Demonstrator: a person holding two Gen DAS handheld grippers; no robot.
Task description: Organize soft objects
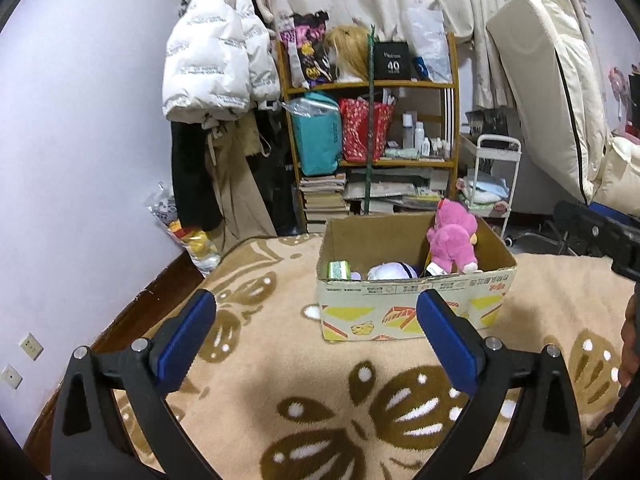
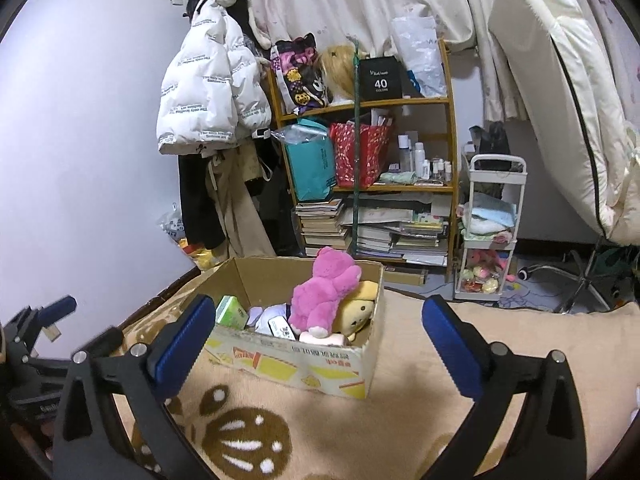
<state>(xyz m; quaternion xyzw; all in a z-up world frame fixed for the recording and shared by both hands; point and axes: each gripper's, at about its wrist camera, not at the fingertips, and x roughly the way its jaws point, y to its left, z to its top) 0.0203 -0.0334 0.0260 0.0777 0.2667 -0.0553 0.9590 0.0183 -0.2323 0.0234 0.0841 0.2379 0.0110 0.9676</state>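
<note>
Taking the open brown cardboard box (image 2: 304,356) with yellow-and-red printing as the landmark, standing on a beige fleece blanket (image 2: 360,432) with brown butterfly shapes: to the left of the box the left gripper (image 1: 316,334) has its blue-padded jaws spread wide with nothing between them, and in front of the box the right gripper (image 2: 318,336) is spread and empty too. Inside the box at its left end lies a green-and-white packet (image 2: 232,312); at its middle a pale lilac-and-white plush (image 2: 266,318); toward its right end a bright pink plush bear (image 2: 320,296) sits propped high, its head above the rim, leaning on a yellow plush (image 2: 360,308) — this is where trouble could start. The bear looks loosely perched, so a nudge to the light box wall could tip it out over the rim. What lies under the bear I cannot quite make out, perhaps a small pink pouch. Any further reach in risks snagging the box edge and dragging it across the soft blanket.
</note>
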